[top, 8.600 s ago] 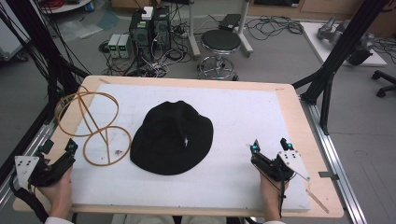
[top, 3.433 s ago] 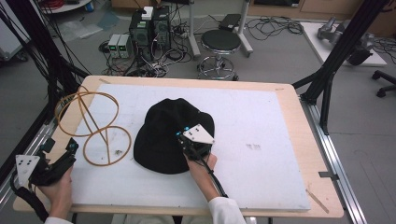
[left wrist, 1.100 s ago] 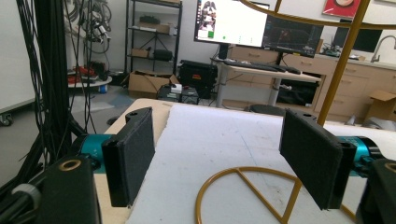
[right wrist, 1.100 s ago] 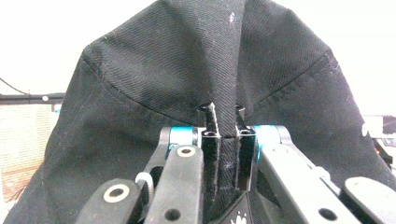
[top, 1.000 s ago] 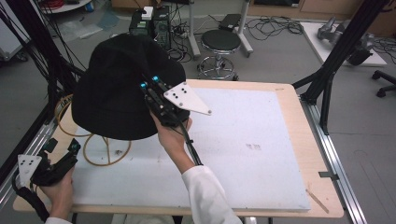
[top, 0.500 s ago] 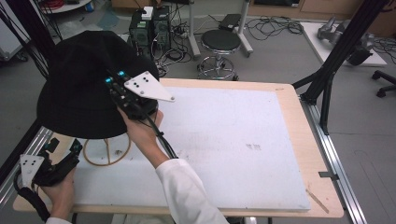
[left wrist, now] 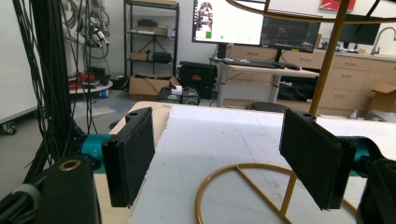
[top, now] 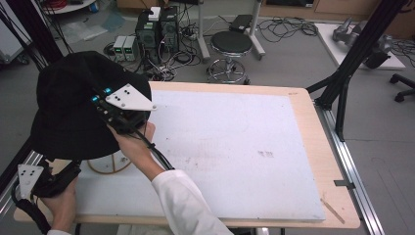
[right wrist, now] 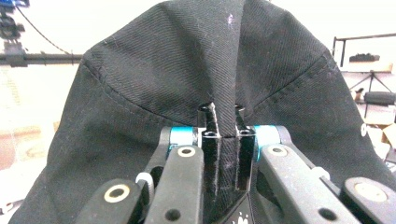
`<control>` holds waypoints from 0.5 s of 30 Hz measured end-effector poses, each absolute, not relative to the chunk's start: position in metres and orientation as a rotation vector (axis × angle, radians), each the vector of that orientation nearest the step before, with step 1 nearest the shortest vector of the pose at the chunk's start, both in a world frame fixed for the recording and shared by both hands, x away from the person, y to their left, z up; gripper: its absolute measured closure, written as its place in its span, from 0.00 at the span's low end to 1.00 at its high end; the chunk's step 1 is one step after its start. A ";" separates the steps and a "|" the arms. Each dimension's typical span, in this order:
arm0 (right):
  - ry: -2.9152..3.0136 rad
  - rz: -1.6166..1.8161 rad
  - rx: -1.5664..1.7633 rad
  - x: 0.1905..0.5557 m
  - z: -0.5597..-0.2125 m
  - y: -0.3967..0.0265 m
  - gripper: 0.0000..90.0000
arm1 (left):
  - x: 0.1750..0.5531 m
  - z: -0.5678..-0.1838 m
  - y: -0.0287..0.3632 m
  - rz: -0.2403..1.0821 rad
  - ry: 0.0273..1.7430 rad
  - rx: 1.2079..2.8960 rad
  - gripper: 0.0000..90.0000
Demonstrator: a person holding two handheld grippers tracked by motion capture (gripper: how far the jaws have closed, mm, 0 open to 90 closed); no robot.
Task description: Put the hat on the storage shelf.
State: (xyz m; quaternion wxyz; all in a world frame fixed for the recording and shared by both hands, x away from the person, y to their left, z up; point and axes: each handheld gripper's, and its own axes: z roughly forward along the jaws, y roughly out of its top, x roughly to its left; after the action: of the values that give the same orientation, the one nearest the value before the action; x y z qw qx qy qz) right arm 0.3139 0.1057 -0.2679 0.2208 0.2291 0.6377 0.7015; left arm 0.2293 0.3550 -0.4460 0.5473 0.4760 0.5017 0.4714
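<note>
Hat aloft at the table's left edge: a black bucket hat hangs in the air above the left end of the white-topped table, pinched by the right gripper. In the right gripper view the jaws are pressed together on a fold of the hat's cloth, which bunches up between them and drapes down on both sides. The hat is clear of the tabletop and covers most of the gold wire stand beneath it; only part of the stand's ring base shows under the brim in the high view.

The left gripper rests low at the near-left corner of the table, held in the person's left hand. In the left gripper view its jaws are spread wide with nothing between the pads, and the stand's round base and slanted gold upright lie just ahead of them on the white surface. The rest of the tabletop is bare.
</note>
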 end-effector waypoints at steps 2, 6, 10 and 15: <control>1.775 1.932 0.630 0.313 -0.271 0.108 0.95 | 0.229 -0.446 0.356 1.116 1.189 1.127 0.30; 1.805 1.898 0.626 0.311 -0.280 0.111 0.95 | 0.229 -0.446 0.356 1.116 1.192 1.128 0.30; 1.821 1.874 0.645 0.312 -0.290 0.111 0.95 | 0.228 -0.446 0.357 1.119 1.193 1.118 0.30; 1.829 1.890 0.653 0.310 -0.297 0.110 0.95 | 0.228 -0.446 0.358 1.115 1.199 1.118 0.30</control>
State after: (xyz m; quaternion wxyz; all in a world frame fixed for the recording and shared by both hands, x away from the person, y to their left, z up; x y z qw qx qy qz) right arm 0.3104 0.1096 -0.2971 0.2142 0.2353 0.6594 0.6811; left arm 0.2285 0.3579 -0.4461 0.5477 0.4718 0.5061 0.4705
